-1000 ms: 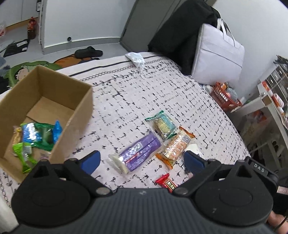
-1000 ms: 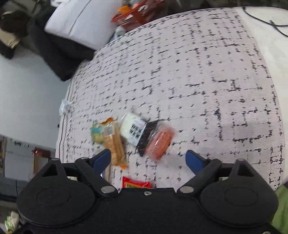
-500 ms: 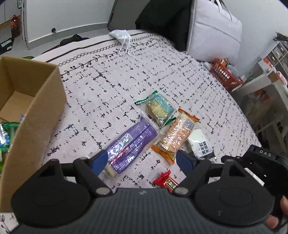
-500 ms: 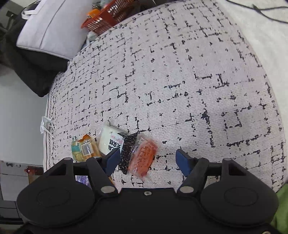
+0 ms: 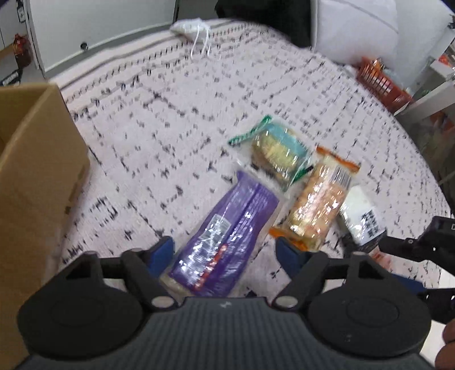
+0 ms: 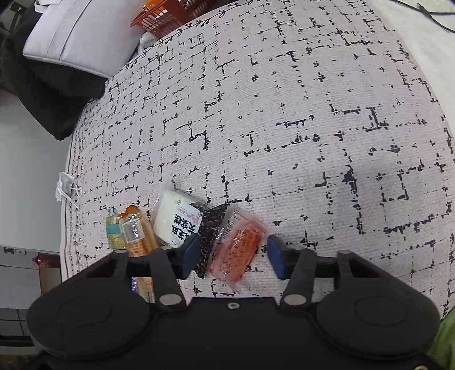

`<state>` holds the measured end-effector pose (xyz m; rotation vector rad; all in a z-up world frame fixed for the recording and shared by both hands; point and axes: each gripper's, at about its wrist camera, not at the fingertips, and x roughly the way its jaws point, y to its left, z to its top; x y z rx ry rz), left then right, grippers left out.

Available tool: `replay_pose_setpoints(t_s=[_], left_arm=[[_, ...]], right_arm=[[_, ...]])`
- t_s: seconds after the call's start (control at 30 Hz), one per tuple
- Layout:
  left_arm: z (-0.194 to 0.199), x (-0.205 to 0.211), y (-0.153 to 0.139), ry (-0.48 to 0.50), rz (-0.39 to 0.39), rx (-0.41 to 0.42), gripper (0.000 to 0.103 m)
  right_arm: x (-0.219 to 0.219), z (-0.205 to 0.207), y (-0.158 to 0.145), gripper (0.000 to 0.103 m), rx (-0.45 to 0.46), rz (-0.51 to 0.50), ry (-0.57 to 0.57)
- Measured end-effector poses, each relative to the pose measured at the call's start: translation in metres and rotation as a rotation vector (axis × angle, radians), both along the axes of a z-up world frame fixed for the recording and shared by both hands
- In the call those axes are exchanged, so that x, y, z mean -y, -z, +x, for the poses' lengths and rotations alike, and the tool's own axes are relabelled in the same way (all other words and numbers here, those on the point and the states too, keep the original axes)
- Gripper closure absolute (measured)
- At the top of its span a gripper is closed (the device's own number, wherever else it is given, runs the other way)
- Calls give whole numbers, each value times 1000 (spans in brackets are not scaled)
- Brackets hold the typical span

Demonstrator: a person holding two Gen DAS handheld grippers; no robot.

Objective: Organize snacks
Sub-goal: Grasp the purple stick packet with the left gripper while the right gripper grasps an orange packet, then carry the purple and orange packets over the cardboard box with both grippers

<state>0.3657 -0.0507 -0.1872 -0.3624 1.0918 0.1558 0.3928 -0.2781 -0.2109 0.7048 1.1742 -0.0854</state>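
Note:
A purple packet (image 5: 227,233) lies on the patterned bedspread (image 5: 159,136), between the closing jaws of my left gripper (image 5: 224,252); its pads do not clearly press it. Past it lie a teal cracker packet (image 5: 275,155), an orange cracker packet (image 5: 318,205) and a white-and-black packet (image 5: 361,216). My right gripper (image 6: 233,256) is closing around a red-orange packet (image 6: 239,247) and the black end of the white-and-black packet (image 6: 176,216). A gap still shows at its right pad. The cardboard box (image 5: 37,176) stands at the left.
A white face mask (image 5: 190,25) lies at the far edge of the bed. A white bag (image 6: 76,34), dark clothing (image 6: 48,94) and an orange basket (image 6: 159,14) sit beyond the bed. The right gripper's arm (image 5: 412,250) shows at the left wrist view's right edge.
Both grippers have sunk toward the snacks with their jaws narrowing. The left one swung away from the box onto the purple packet; the right one now straddles the red-orange packet.

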Motion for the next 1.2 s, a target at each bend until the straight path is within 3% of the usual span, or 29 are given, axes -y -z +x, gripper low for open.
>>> replay_pose_setpoints(t_s=[0.03, 0.1, 0.13, 0.27, 0.53, 1.2], left_arm=[[0, 2, 2, 2, 14, 1, 33], [-1, 5, 2, 9, 46, 9, 37], [-2, 6, 1, 9, 56, 9, 45], [-4, 2, -6, -3, 22, 10, 55], [-24, 0, -38, -12, 22, 50, 57], [-93, -24, -117, -125, 12, 178, 57]], right_arm=[[-1, 1, 1, 72, -1, -9, -4], [-3, 3, 2, 73, -2, -18, -8], [-3, 3, 1, 75, 1, -19, -11], [-3, 2, -3, 80, 15, -14, -9], [1, -6, -31, 82, 109, -4, -23], [-52, -48, -104, 82, 336, 113, -267]])
